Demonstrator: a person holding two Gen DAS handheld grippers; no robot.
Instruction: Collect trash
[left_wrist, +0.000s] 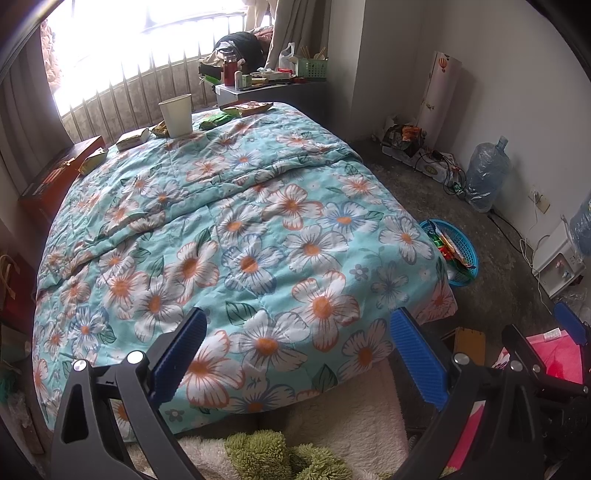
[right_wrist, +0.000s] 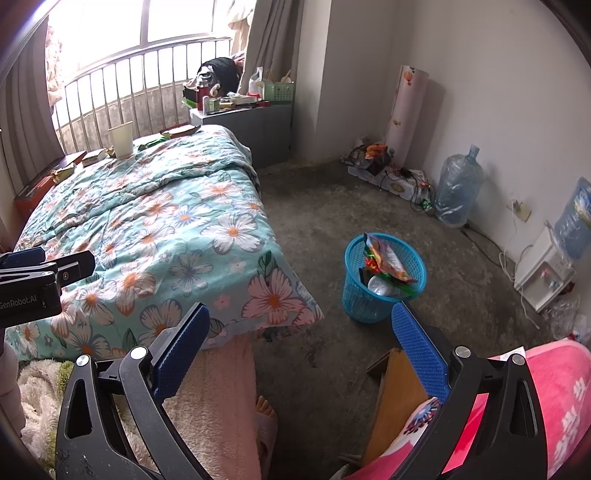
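A white paper cup (left_wrist: 176, 115) stands at the far end of the floral bed (left_wrist: 240, 229), with several snack wrappers (left_wrist: 133, 138) around it. The cup also shows in the right wrist view (right_wrist: 121, 139). A blue mesh bin (right_wrist: 382, 277) holding wrappers stands on the floor right of the bed; its rim shows in the left wrist view (left_wrist: 460, 243). My left gripper (left_wrist: 299, 358) is open and empty over the bed's near end. My right gripper (right_wrist: 303, 354) is open and empty above the floor near the bin.
A cluttered grey nightstand (right_wrist: 243, 125) stands beyond the bed by the window railing. Water jugs (right_wrist: 458, 184), a small dispenser (right_wrist: 543, 273) and cables line the right wall. A pink quilt (right_wrist: 546, 398) and a wooden board (right_wrist: 395, 398) lie at bottom right. A brown box (left_wrist: 59, 173) sits left of the bed.
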